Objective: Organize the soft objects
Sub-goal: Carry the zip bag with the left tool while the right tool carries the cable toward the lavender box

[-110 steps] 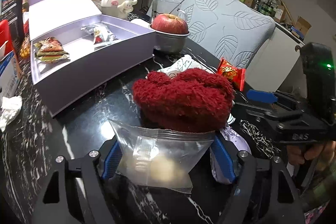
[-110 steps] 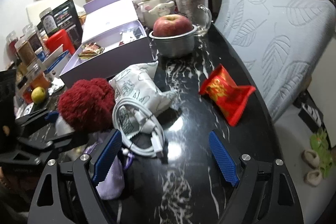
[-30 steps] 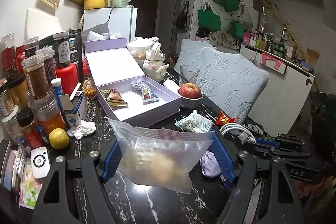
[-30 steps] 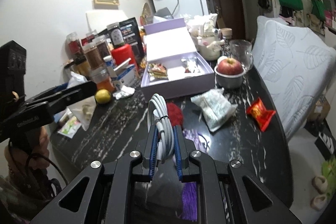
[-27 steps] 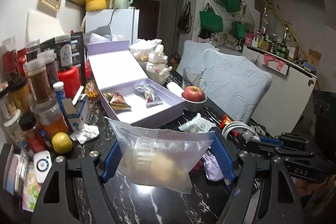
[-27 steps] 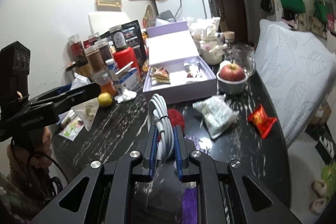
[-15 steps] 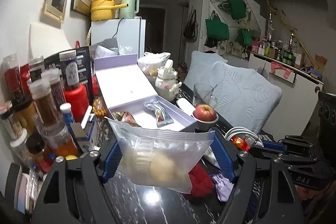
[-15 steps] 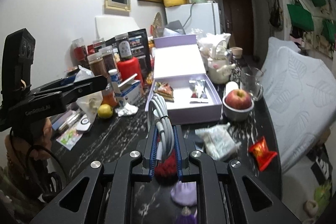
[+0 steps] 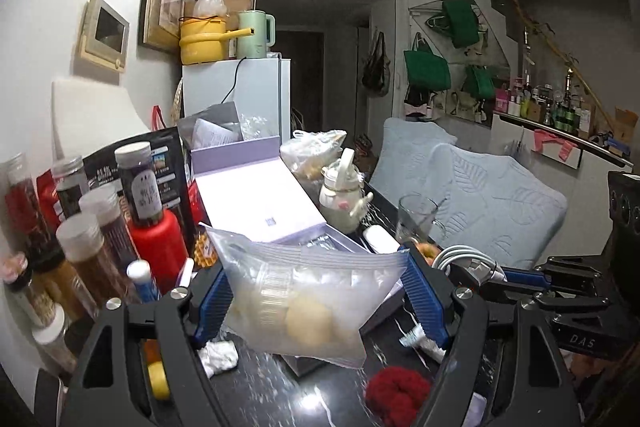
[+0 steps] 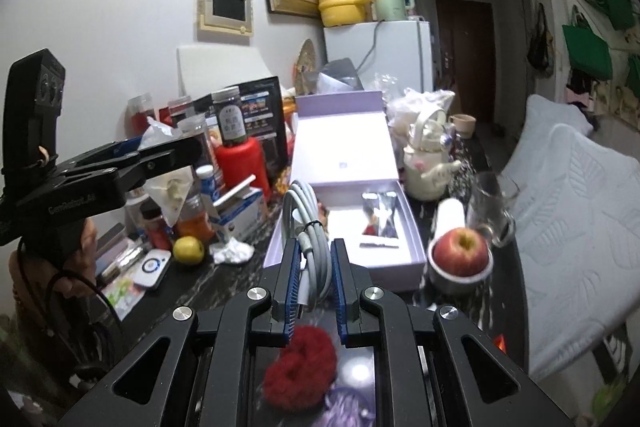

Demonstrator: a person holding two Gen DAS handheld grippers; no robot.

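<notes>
My left gripper (image 9: 316,291) is shut on a clear zip bag (image 9: 304,299) with pale round lumps inside, held up above the black counter. My right gripper (image 10: 314,279) is shut on a coiled white cable (image 10: 308,227), raised over the counter; the cable also shows in the left wrist view (image 9: 464,259). A red fuzzy hat (image 10: 300,367) lies on the counter below both grippers, seen also in the left wrist view (image 9: 396,391). A purple soft thing (image 10: 348,407) lies next to it. The open lilac box (image 10: 412,247) with snack packets stands beyond.
An apple in a metal bowl (image 10: 460,255), a glass mug (image 10: 492,207) and a white teapot (image 10: 428,163) stand right of the box. Jars and a red bottle (image 10: 240,163) crowd the left. A lemon (image 10: 188,249) and crumpled tissue (image 10: 232,251) lie nearby. A cushioned chair (image 10: 568,211) is at right.
Both grippers have risen and tilted up, each keeping its hold. The counter and red hat have dropped lower in both views.
</notes>
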